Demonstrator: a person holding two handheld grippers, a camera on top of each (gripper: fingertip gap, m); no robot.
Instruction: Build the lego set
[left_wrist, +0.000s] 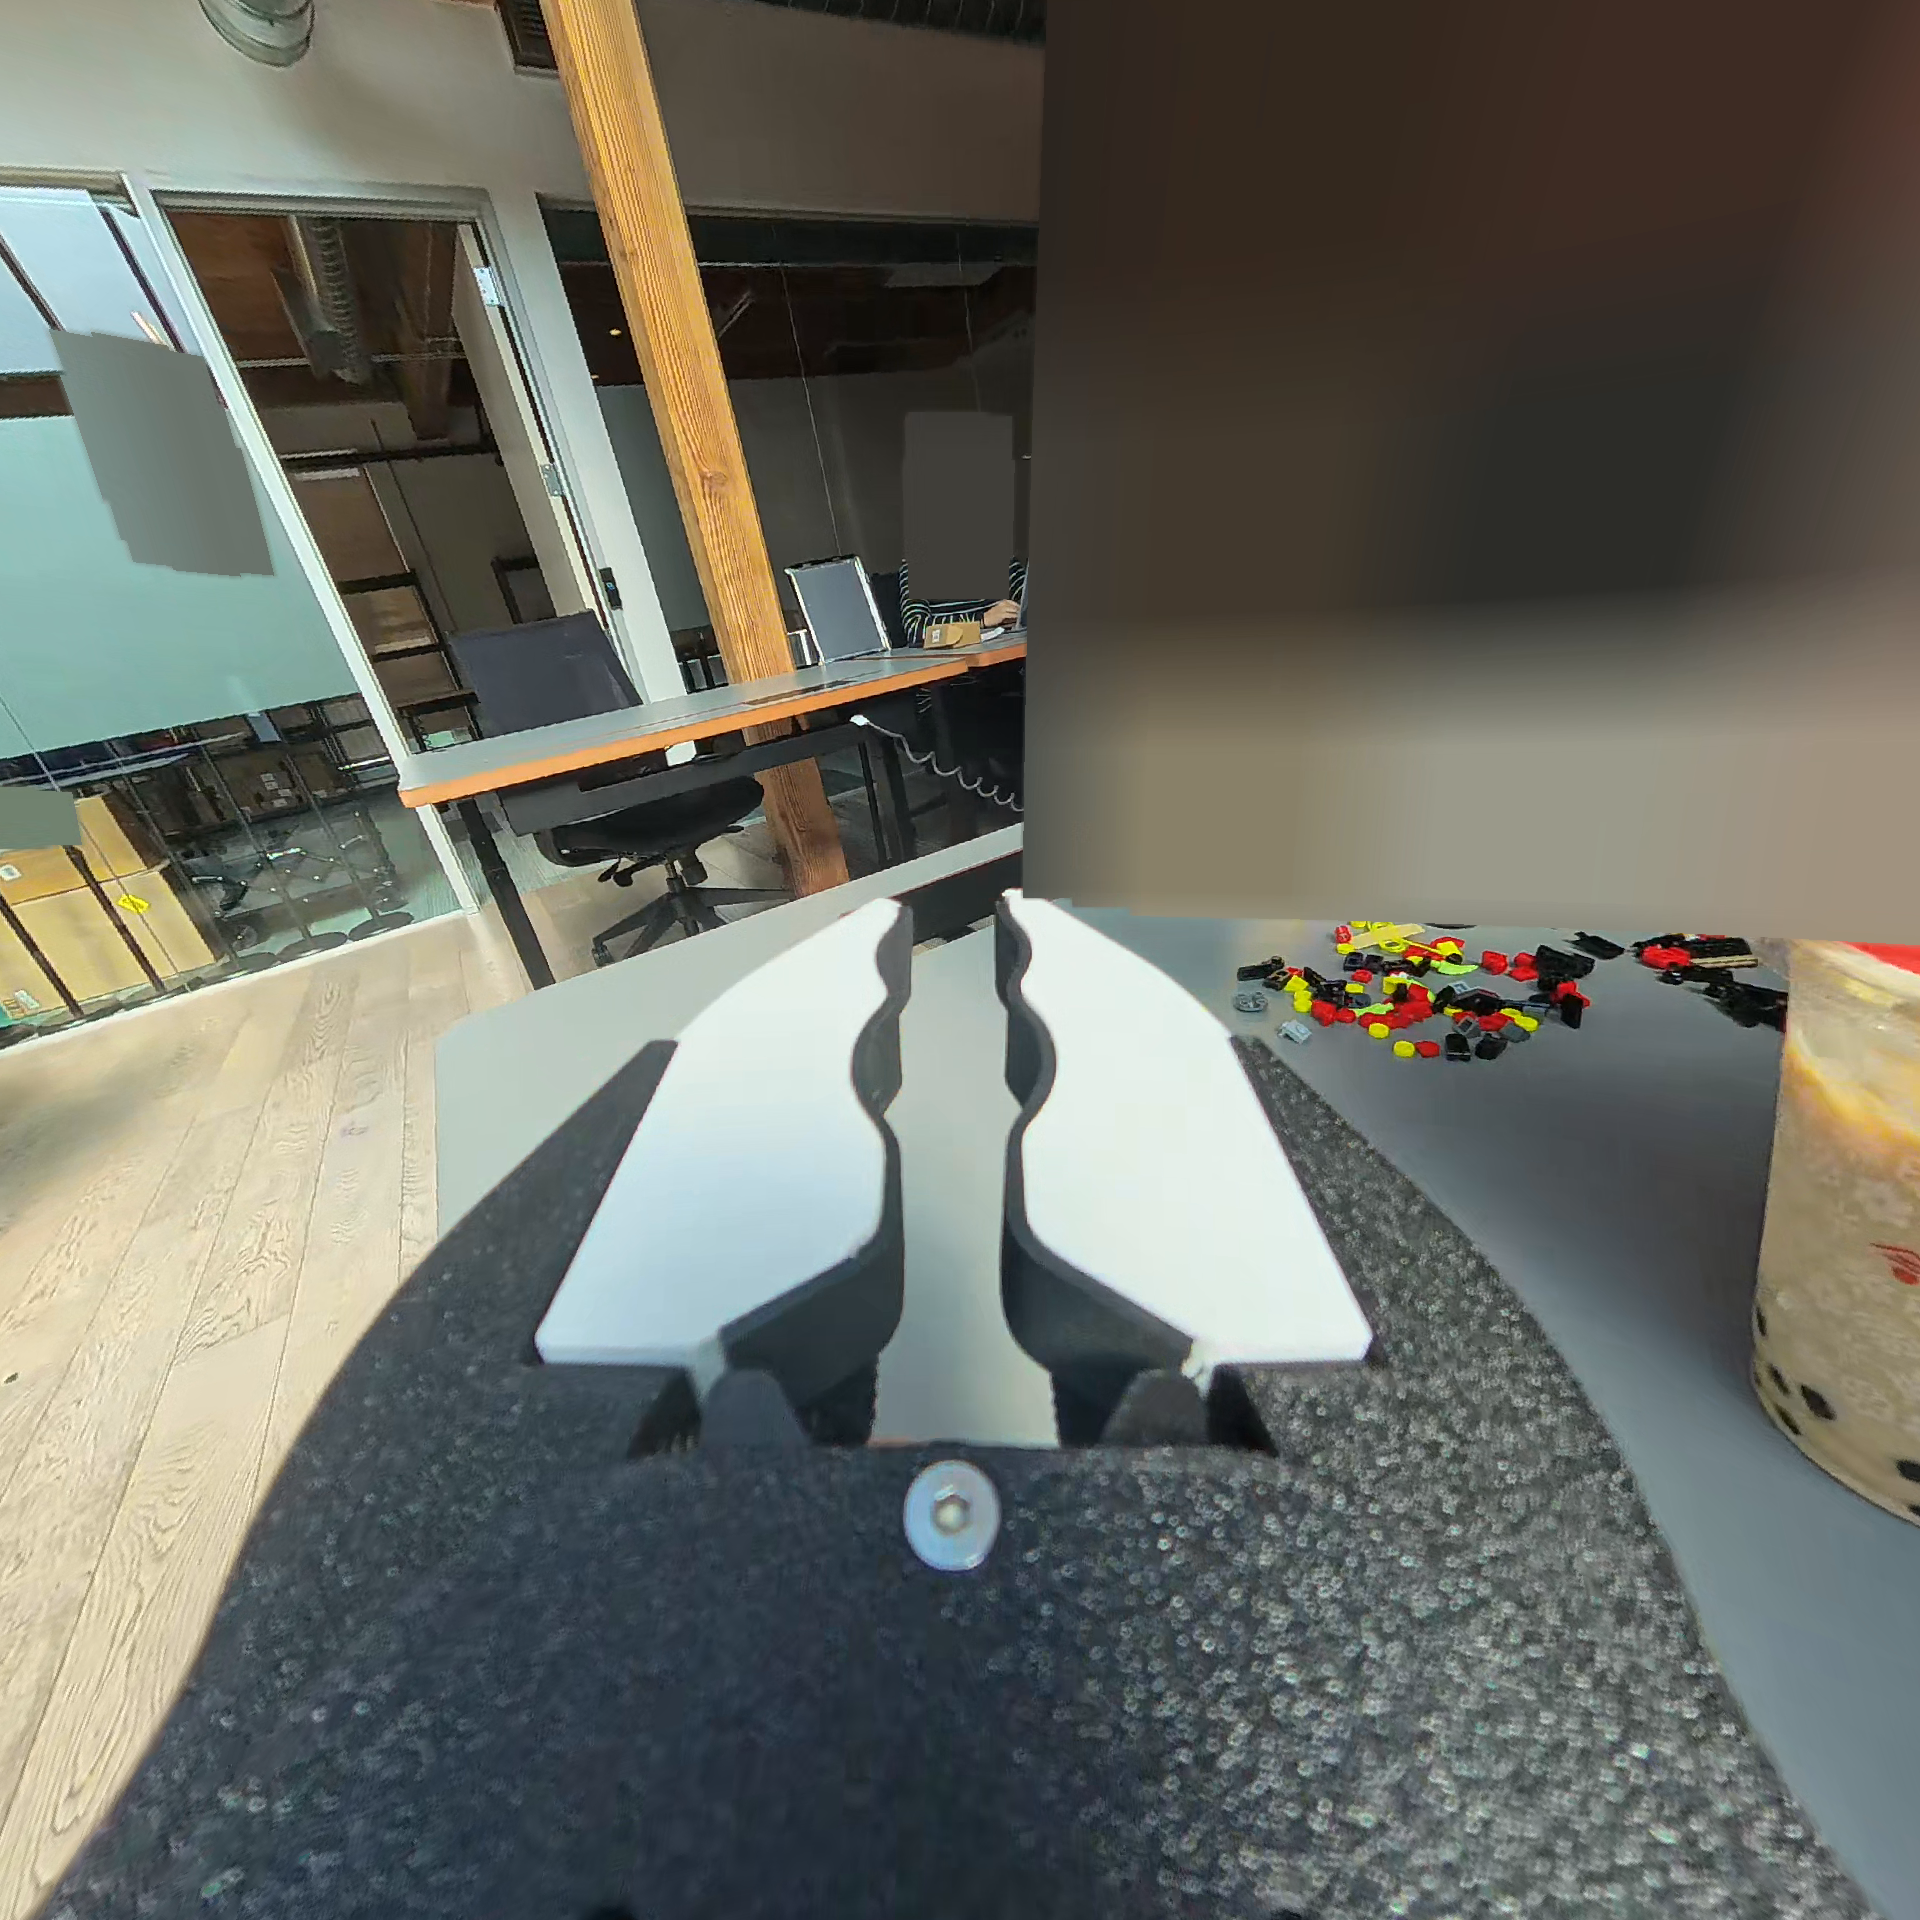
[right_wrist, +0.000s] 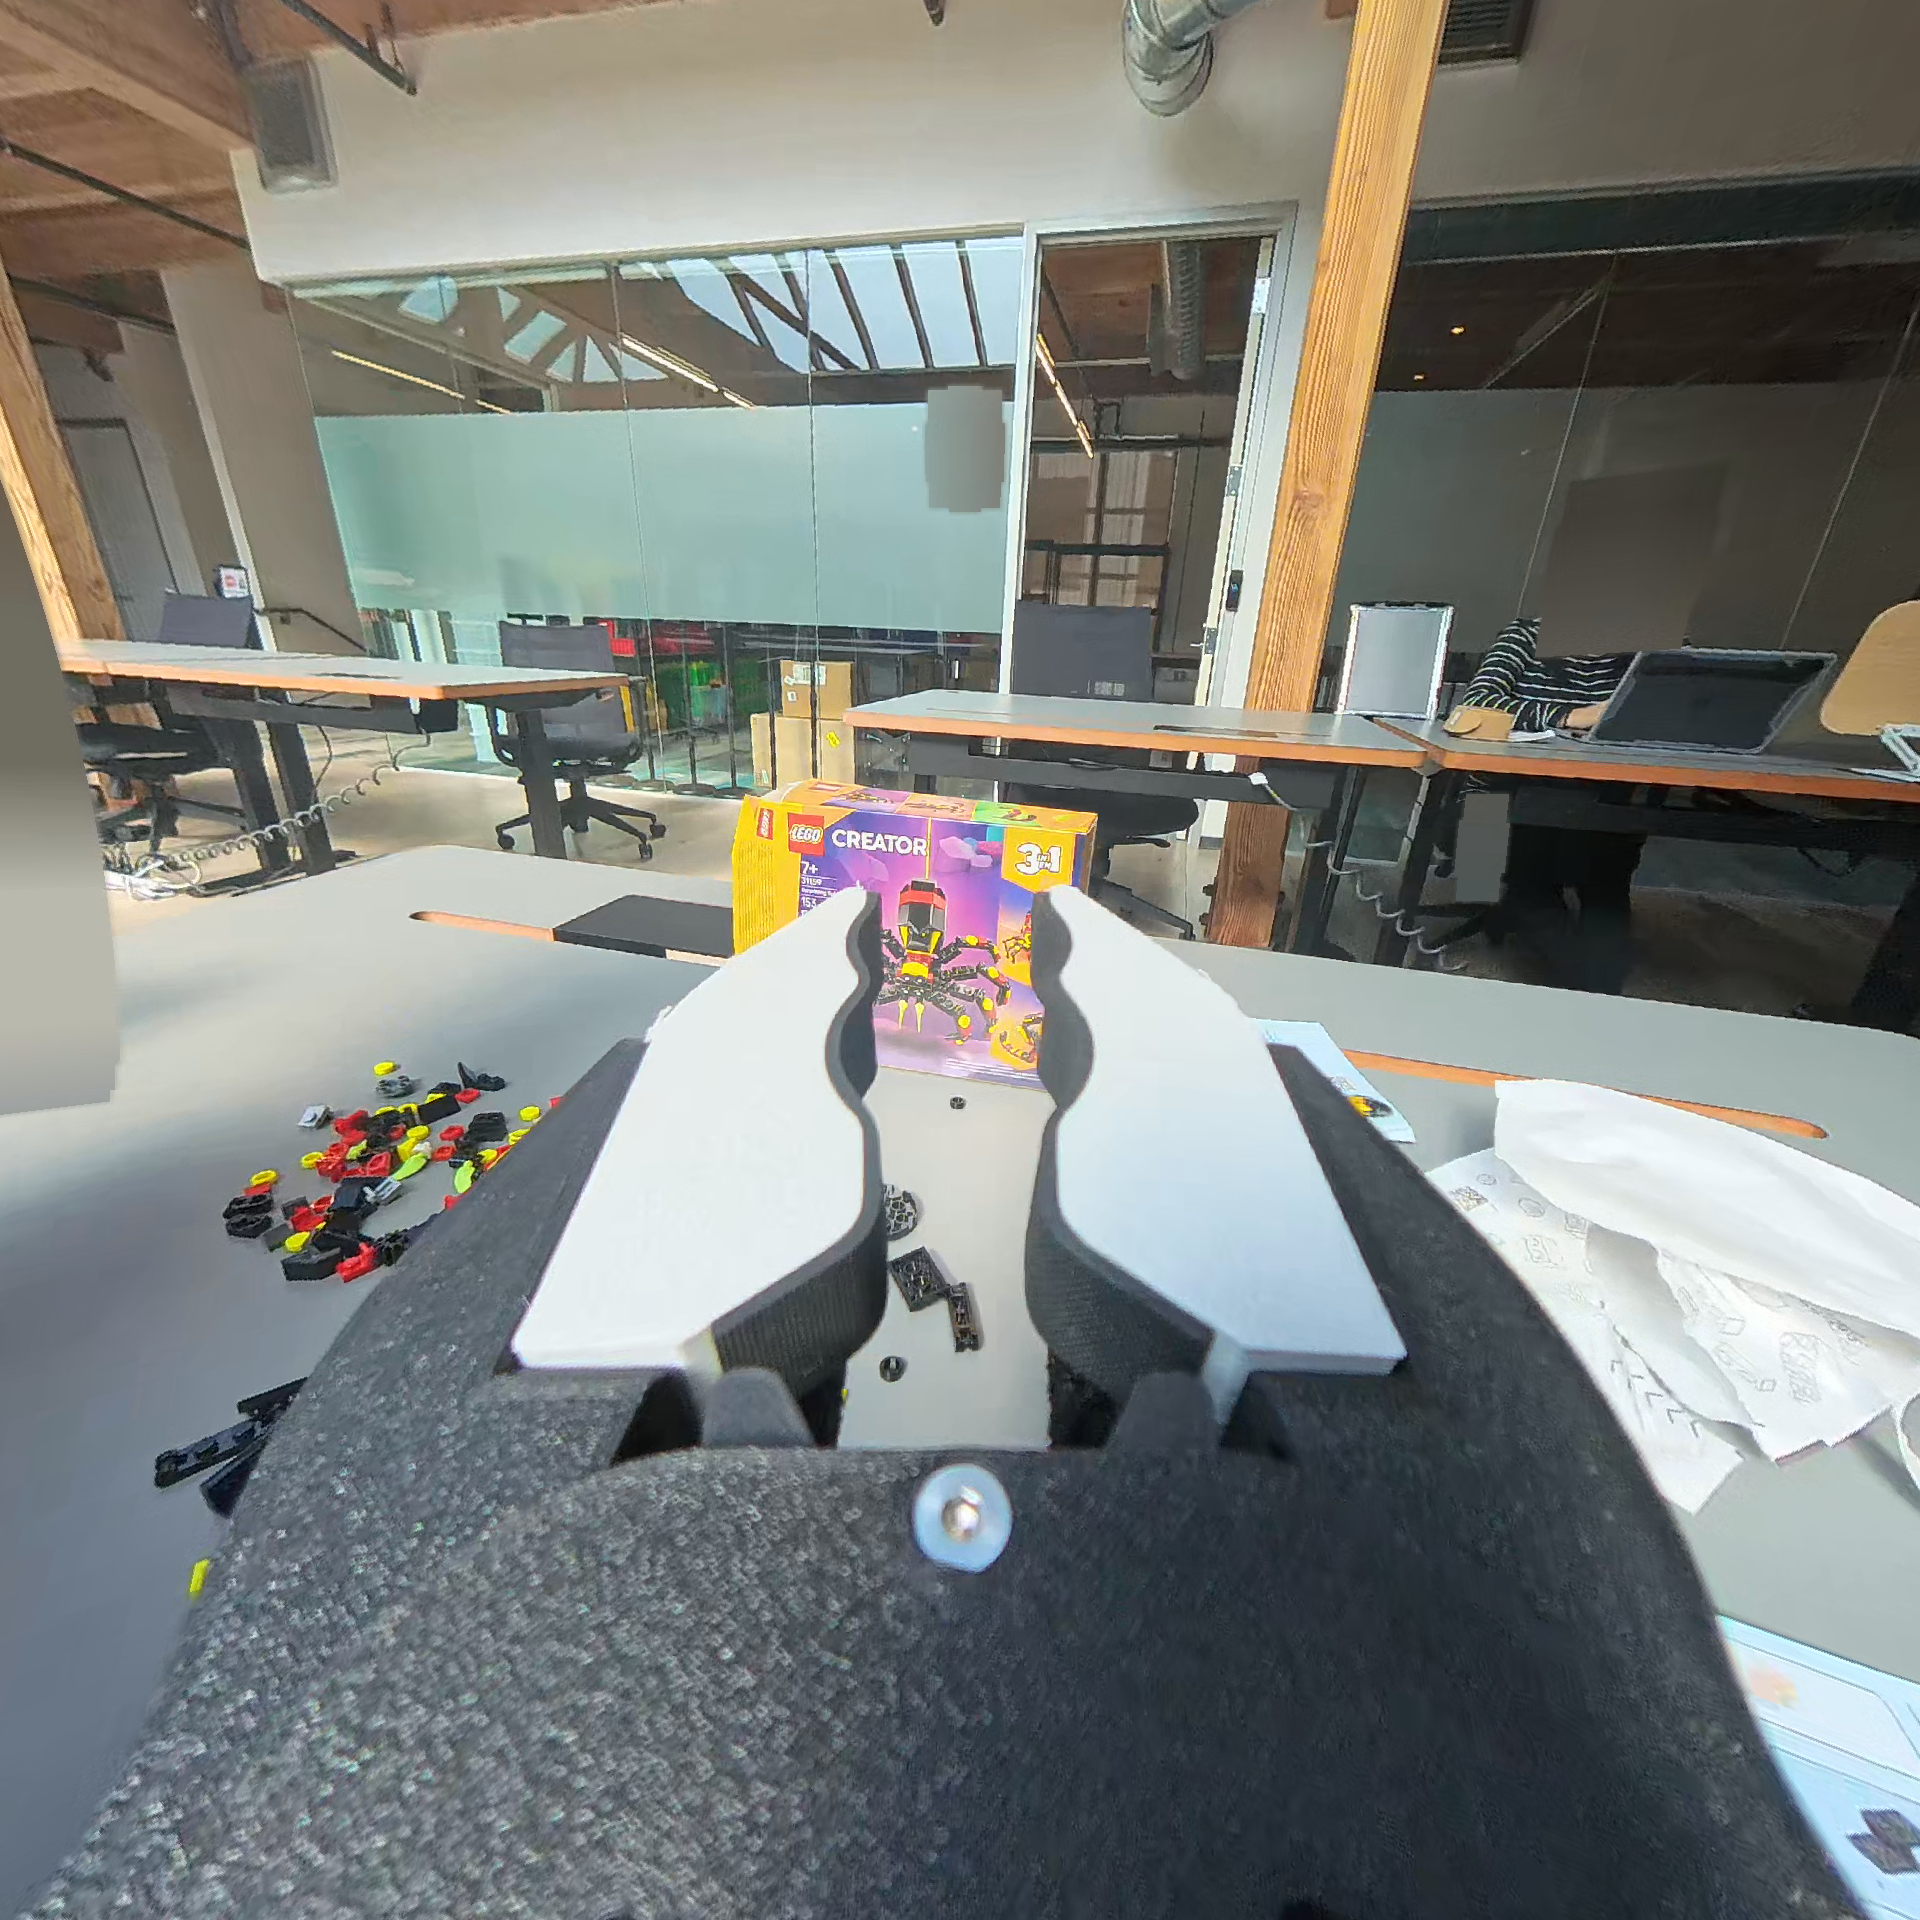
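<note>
Bricks (right_wrist: 379, 1164) lie left of empty, parted right claw (right_wrist: 956, 914).

Grey tabletop (right_wrist: 312, 997). Loose red, yellow, black lego pieces (right_wrist: 374, 1164) scattered at left. Few black pieces (right_wrist: 930, 1283) near centre. Lego box (right_wrist: 914, 862) upright at far side. Crumpled white bags (right_wrist: 1704, 1257) at right. Drink cup (left_wrist: 1839, 1226) near pieces.

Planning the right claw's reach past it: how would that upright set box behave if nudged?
The set box stands upright on a narrow base, so a high nudge would probably tip it. It looks like thin cardboard and, with pieces already spread on the table, is likely light and would slide easily.
</note>
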